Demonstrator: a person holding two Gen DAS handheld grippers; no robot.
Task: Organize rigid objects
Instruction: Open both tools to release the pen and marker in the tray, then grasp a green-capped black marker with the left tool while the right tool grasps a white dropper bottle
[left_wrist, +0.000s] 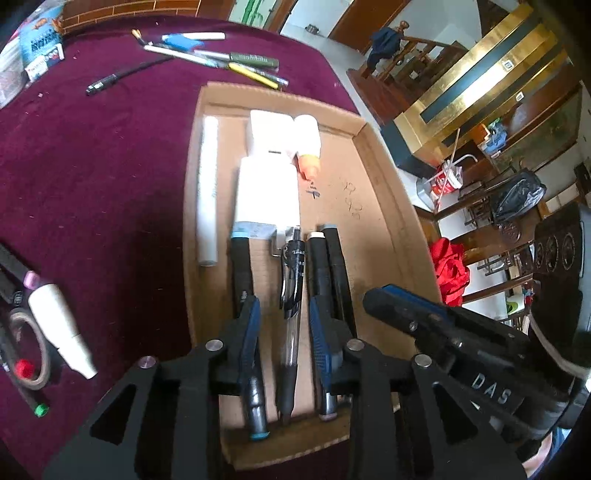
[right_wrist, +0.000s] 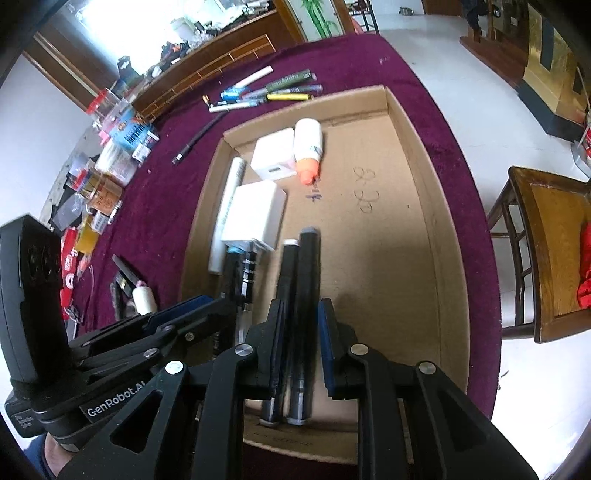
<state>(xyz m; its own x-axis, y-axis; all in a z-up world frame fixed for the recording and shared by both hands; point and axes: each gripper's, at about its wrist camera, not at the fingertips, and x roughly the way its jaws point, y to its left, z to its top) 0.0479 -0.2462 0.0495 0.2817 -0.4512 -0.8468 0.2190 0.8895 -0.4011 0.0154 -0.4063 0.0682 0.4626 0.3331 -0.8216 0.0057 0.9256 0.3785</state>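
Note:
A shallow cardboard tray (left_wrist: 373, 206) lies on the maroon cloth and also shows in the right wrist view (right_wrist: 424, 206). In it lie a white tube (left_wrist: 207, 184), two white boxes (left_wrist: 266, 188), an orange-tipped glue bottle (left_wrist: 308, 147), and a row of dark markers and a clear pen (left_wrist: 291, 317). My left gripper (left_wrist: 282, 321) is open, its fingers straddling the clear pen without gripping it. My right gripper (right_wrist: 303, 317) is open over two black markers (right_wrist: 301, 295), fingers either side, apart from them.
Loose pens and markers (left_wrist: 214, 55) lie beyond the tray's far edge. A white bottle, tape ring and markers (left_wrist: 48, 325) lie left of it. Boxes and packets (right_wrist: 110, 155) crowd the table's left. A wooden chair (right_wrist: 546, 251) stands off the table's right edge.

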